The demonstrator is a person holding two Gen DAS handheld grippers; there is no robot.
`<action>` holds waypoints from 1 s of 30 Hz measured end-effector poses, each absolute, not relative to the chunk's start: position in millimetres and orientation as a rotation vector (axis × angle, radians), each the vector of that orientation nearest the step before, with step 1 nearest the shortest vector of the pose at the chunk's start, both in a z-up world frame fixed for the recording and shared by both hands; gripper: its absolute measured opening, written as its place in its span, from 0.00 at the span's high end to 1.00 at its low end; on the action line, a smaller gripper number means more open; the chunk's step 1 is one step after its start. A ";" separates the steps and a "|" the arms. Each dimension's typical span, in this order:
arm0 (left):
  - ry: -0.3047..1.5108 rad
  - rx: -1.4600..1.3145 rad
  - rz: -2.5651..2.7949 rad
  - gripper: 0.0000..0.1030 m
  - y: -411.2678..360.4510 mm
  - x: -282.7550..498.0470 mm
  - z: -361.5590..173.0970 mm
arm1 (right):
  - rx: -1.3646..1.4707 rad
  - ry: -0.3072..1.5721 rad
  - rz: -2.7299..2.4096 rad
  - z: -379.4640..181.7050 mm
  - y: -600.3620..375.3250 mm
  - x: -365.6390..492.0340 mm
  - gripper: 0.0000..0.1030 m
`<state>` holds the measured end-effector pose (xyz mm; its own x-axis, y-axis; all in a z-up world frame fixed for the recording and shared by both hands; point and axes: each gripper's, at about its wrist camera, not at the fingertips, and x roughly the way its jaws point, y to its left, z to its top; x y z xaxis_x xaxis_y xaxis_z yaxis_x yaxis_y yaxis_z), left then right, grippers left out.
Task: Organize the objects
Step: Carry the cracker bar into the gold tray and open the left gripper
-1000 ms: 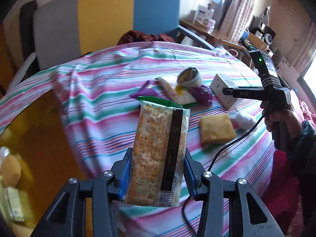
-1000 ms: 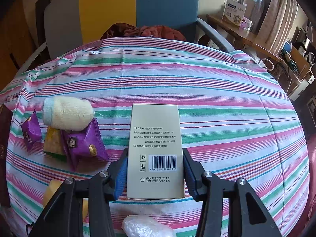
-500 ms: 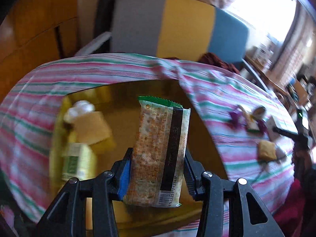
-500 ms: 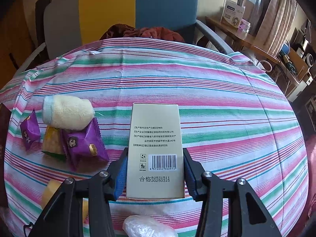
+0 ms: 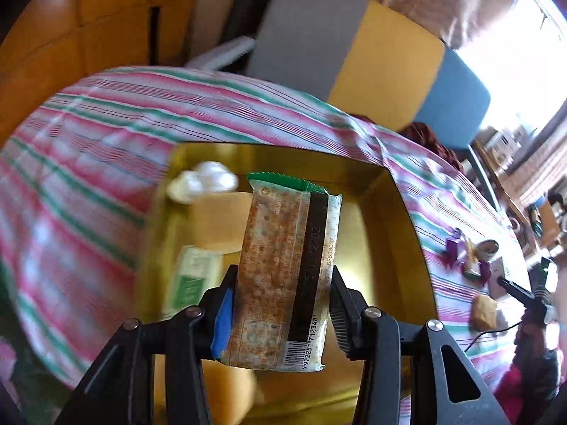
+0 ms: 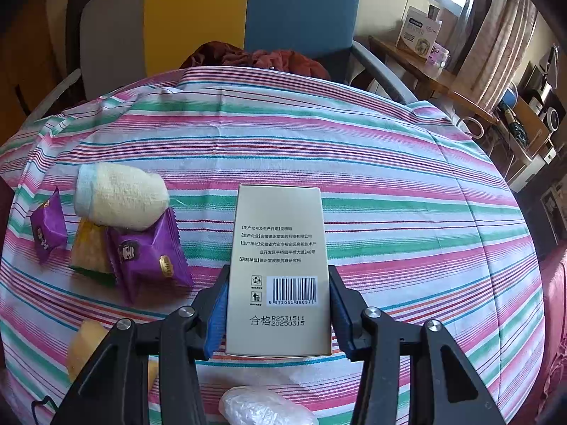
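Observation:
My left gripper (image 5: 281,311) is shut on a cracker packet (image 5: 285,276) with a green top edge and holds it above an open golden box (image 5: 397,219). In the box lie a white wrapped item (image 5: 205,184), a green and white carton (image 5: 191,279) and tan bread-like packs (image 5: 216,219). My right gripper (image 6: 278,313) is shut on a beige carton (image 6: 278,269) with a barcode, at the striped tablecloth (image 6: 389,177).
Left of the beige carton lie a pale rolled cloth (image 6: 120,200), two purple snack packets (image 6: 149,251), a yellow packet (image 6: 90,248), a yellow bun (image 6: 85,350) and a clear-wrapped item (image 6: 262,407). A grey, yellow and blue chair (image 6: 212,17) stands behind the table.
My left gripper has swung left with the cracker packet, from over the tablecloth to over the golden box, and drawn closer to it. My right gripper has stayed almost still.

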<state>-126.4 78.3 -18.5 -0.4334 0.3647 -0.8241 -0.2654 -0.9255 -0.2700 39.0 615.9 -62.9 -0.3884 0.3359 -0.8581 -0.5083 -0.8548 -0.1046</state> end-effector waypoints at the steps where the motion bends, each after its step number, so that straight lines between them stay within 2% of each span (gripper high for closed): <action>1: -0.145 -1.427 2.354 0.54 86.9 -132.6 -22.4 | -1.333 0.238 2.251 -62.9 615.8 38.8 0.51; 6: -0.141 -1.543 2.274 0.54 124.8 -166.4 -43.7 | -1.335 0.236 2.251 -62.6 615.8 39.3 0.51; 12: -0.216 -1.702 2.273 0.54 131.1 -201.9 -73.1 | -1.336 0.230 2.251 -62.9 615.3 37.9 0.51; 20: -0.201 -1.756 2.347 0.54 128.1 -228.2 -87.2 | -1.338 0.223 2.252 -62.7 616.0 37.0 0.51; 30: -0.143 -1.695 2.404 0.53 134.4 -220.4 -78.5 | -1.337 0.220 2.251 -62.6 616.5 37.0 0.51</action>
